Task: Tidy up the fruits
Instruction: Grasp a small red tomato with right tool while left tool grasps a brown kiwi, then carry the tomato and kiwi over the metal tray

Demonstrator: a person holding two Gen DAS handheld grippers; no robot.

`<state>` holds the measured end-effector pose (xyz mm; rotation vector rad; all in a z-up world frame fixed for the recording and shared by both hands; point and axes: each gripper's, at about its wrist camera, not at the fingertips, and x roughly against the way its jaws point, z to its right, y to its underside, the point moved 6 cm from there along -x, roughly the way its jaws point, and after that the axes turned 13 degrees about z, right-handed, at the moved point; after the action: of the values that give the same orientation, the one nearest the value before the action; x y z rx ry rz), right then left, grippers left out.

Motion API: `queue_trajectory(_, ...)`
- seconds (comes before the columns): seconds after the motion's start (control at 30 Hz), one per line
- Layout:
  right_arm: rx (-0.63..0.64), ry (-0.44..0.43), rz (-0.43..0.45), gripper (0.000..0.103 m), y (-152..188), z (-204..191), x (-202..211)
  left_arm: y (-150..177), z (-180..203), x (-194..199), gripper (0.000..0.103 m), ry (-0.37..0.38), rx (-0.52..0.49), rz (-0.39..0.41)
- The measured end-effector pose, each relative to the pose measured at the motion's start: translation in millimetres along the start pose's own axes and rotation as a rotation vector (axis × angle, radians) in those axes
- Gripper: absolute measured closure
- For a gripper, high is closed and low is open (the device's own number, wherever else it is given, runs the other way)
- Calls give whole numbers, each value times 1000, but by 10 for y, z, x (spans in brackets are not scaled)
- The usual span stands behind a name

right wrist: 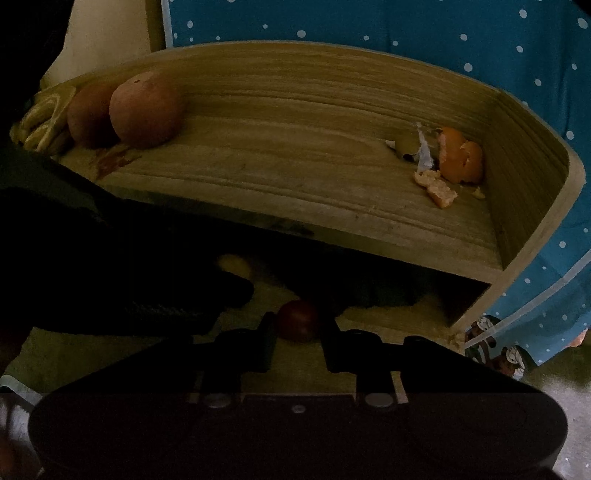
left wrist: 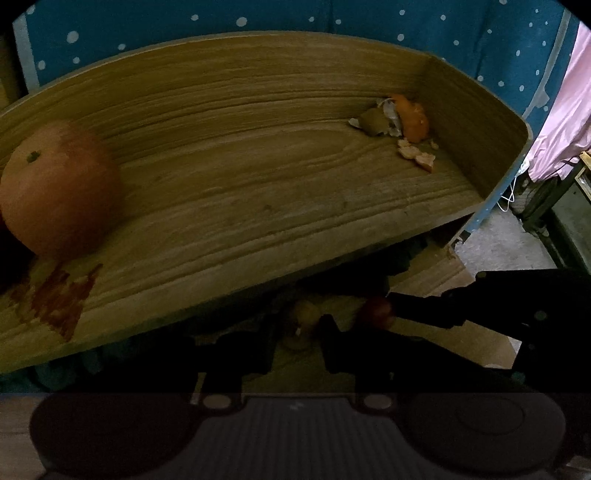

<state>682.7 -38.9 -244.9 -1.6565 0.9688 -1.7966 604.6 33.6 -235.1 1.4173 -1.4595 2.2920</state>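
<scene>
Two-tier wooden fruit tray (right wrist: 535,184) with curved grain-patterned walls, set before a blue white-dotted cloth (right wrist: 406,33). On the upper tier lie two round orange-red fruits (right wrist: 146,109) at the left end and a heap of orange peel scraps (right wrist: 460,158) at the right. In the shadowed lower tier, a small dark-red round fruit (right wrist: 297,319) sits between the parted fingers of the right gripper (right wrist: 298,341); the jaws stand apart and appear not yet to touch it, though the dim light makes contact hard to judge. The left gripper (left wrist: 297,345) also stands open, near a pale object (left wrist: 306,317) too dark to identify. The step in hand is judged to be the grasp of the lower-tier fruit. The next move calls for closing gently on it, then withdrawing low enough to clear the upper tier's underside.
</scene>
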Motion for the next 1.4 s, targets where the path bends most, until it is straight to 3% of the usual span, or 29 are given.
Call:
queue_trajectory(0.47, -15, 74, 5, 77, -42, -241, 277, 21, -162, 364, 76, 43, -16, 32)
queue_trajectory(1.4, -93, 204, 43, 77, -69, -1362, 1072, 436, -675, 1452, 75, 124, -92, 45)
